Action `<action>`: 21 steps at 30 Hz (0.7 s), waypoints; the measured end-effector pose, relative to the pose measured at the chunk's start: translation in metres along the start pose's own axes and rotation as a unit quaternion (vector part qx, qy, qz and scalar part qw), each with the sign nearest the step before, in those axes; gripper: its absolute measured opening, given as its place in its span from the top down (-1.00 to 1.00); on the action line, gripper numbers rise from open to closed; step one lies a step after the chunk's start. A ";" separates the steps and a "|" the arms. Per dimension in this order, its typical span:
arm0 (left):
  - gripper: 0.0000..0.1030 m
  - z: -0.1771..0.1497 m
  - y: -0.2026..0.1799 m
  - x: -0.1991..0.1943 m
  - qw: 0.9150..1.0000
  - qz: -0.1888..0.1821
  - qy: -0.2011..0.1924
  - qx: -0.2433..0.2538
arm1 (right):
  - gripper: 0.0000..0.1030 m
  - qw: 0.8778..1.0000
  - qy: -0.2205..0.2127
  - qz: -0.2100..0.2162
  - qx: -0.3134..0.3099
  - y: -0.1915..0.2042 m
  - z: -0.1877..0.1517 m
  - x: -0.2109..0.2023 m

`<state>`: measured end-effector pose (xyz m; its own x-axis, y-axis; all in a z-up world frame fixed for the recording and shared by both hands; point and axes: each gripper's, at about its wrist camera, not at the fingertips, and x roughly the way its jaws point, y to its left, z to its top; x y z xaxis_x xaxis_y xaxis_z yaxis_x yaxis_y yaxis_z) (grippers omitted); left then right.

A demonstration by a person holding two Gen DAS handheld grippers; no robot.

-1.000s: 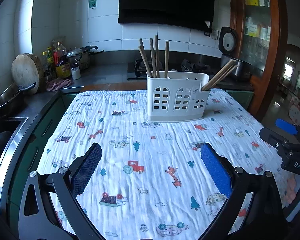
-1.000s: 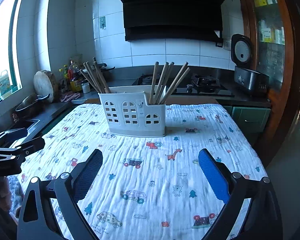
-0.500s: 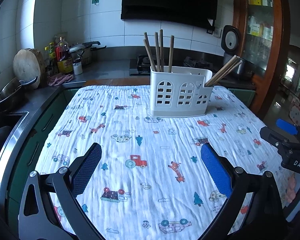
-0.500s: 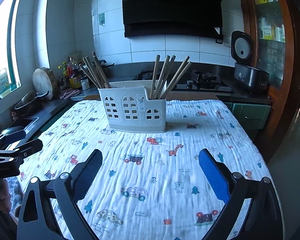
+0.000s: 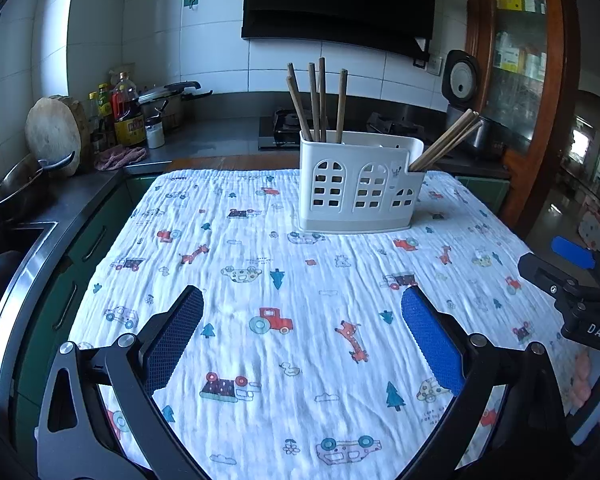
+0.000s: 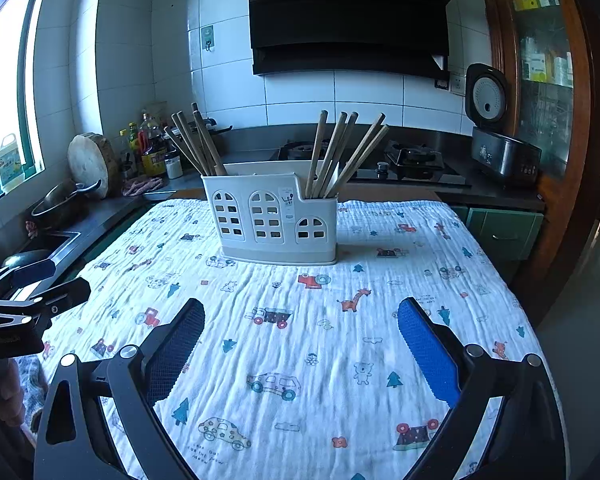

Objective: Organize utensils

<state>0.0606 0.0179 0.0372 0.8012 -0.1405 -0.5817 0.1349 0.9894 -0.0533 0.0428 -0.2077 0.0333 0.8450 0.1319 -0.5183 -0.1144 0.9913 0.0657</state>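
Both tongs hang released above a printed cloth (image 5: 308,264), each gaping wide and gripping nothing. The left tongs (image 5: 302,336) fill the bottom of the left wrist view, blue pads well apart; the right tongs (image 6: 300,338) sit the same way at the bottom of the right wrist view.

The white holder (image 5: 360,184) stands on the cloth at upper centre of both frames, well apart from either tool. Four chopsticks (image 5: 320,100) rise nearly upright from its taller left section, and another bundle (image 5: 446,142) leans out to the right from the lower section.

Only the left view catches the right tongs from outside, at its right edge, black with a blue pad. Only the right view catches the left tongs from outside, at its left edge. The right view alone shows the second bundle fanned into about five separate sticks, and the bright window (image 6: 4,80) at upper left. Both show the cooker (image 6: 496,128) at upper right and the chopping board (image 5: 54,136) at left.
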 end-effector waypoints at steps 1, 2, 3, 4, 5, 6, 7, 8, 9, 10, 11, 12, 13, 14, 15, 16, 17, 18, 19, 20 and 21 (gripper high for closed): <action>-0.91 0.000 0.000 0.000 1.000 0.000 0.000 0.000 | -0.82 1.000 0.000 0.000 -0.001 0.000 0.000 0.000; -0.91 0.000 0.000 0.000 1.000 0.000 0.000 0.000 | -0.82 1.000 0.000 -0.002 0.000 0.000 0.000 0.000; -0.91 0.000 0.000 0.000 1.000 0.001 0.000 0.000 | -0.82 1.000 -0.001 0.000 -0.001 0.001 0.000 -0.001; -0.90 -0.001 0.001 0.000 1.000 0.000 0.000 -0.001 | -0.82 1.000 0.000 0.000 0.000 0.001 0.000 0.000; -0.90 -0.001 0.001 -0.001 1.000 -0.003 -0.001 0.000 | -0.82 1.000 -0.001 -0.001 0.000 0.002 0.001 0.000; -0.90 -0.001 0.001 -0.001 1.000 -0.002 -0.002 0.000 | -0.83 1.000 -0.001 -0.001 -0.001 0.002 0.000 0.000; -0.89 -0.001 0.001 -0.001 1.000 -0.001 -0.003 -0.001 | -0.83 1.000 -0.001 0.000 -0.001 0.002 0.000 0.000; -0.88 -0.002 0.002 -0.001 1.000 -0.001 -0.003 0.000 | -0.83 1.000 0.000 -0.001 0.000 0.002 0.001 0.000; -0.88 -0.002 0.001 0.000 1.000 0.003 -0.003 0.002 | -0.83 1.000 0.000 -0.001 0.000 0.002 0.001 0.000; -0.89 -0.002 0.001 0.001 1.000 0.008 -0.003 0.004 | -0.83 1.000 0.001 0.001 -0.002 0.002 0.001 0.000; -0.90 -0.003 0.001 0.001 1.000 0.012 -0.002 0.007 | -0.83 1.000 0.001 -0.001 -0.002 0.002 0.000 0.000; -0.90 -0.003 0.000 0.002 1.000 0.014 0.000 0.010 | -0.83 1.000 0.002 -0.002 -0.001 0.002 0.000 0.000; -0.90 -0.003 -0.001 0.003 1.000 0.017 0.002 0.012 | -0.83 1.000 0.004 0.000 -0.002 0.001 0.000 0.001; -0.90 -0.003 -0.002 0.003 1.000 0.019 0.003 0.012 | -0.83 1.000 0.004 -0.001 -0.002 0.001 -0.001 0.002; -0.90 -0.004 -0.001 0.004 1.000 0.020 0.004 0.012 | -0.83 1.000 0.006 -0.003 -0.001 0.001 -0.002 0.002; -0.90 -0.004 -0.002 0.004 1.000 0.021 0.005 0.012 | -0.83 1.000 0.009 0.000 -0.002 0.001 -0.003 0.003; -0.90 -0.004 -0.002 0.004 1.000 0.018 0.006 0.010 | -0.83 1.000 0.011 -0.001 -0.002 0.001 -0.004 0.004; -0.90 -0.004 -0.001 0.004 1.000 0.015 0.007 0.009 | -0.83 1.000 0.012 -0.003 -0.001 0.000 -0.006 0.005; -0.90 -0.004 -0.001 0.005 1.000 0.015 0.008 0.008 | -0.83 1.000 0.014 -0.002 -0.002 0.000 -0.007 0.006; -0.90 -0.004 -0.001 0.005 1.000 0.015 0.008 0.007 | -0.83 1.000 0.016 0.000 -0.002 0.000 -0.007 0.007; -0.90 -0.005 -0.001 0.005 1.000 0.013 0.008 0.007 | -0.83 1.000 0.016 -0.002 -0.001 -0.001 -0.008 0.007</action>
